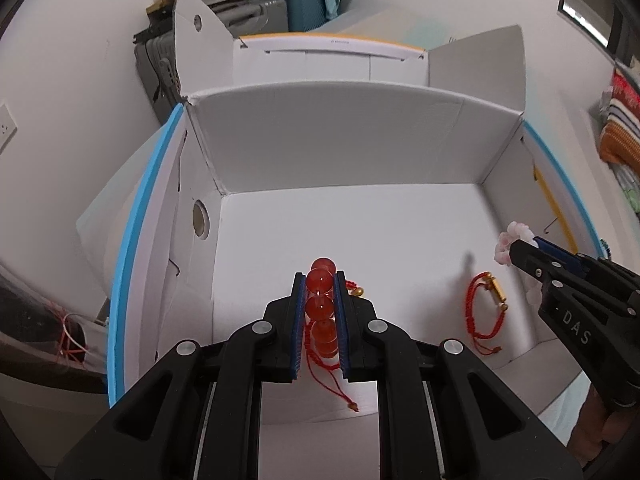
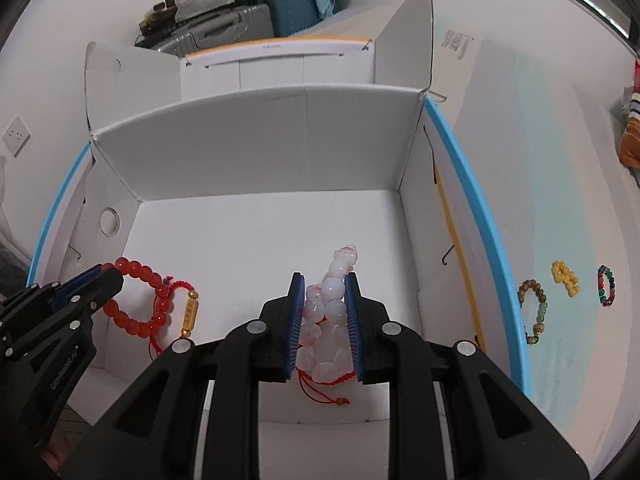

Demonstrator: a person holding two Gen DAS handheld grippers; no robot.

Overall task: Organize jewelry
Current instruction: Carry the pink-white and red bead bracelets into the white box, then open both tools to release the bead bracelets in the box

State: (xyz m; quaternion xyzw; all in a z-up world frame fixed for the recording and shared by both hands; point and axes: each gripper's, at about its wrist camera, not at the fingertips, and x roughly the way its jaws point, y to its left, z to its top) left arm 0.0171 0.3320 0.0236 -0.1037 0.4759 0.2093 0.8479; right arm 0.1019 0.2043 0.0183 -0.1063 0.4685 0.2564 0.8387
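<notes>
My left gripper [image 1: 319, 280] is shut on a red bead bracelet [image 1: 320, 304] and holds it over the floor of the open white box [image 1: 360, 140]; it also shows in the right wrist view [image 2: 138, 300]. My right gripper [image 2: 323, 280] is shut on a pink bead bracelet [image 2: 328, 320], also over the box; it also shows in the left wrist view [image 1: 510, 246]. A red cord bracelet with a gold tube bead [image 1: 486, 304] lies on the box floor; in the right wrist view [image 2: 188, 312] it lies behind the red beads.
Outside the box on the right lie a brown-green bead bracelet [image 2: 534, 308], a yellow bead bracelet [image 2: 565, 278] and a multicolour bead bracelet [image 2: 607, 290]. A blue rim [image 2: 476, 220] edges the box sides. Suitcases [image 2: 280, 4] stand at the back.
</notes>
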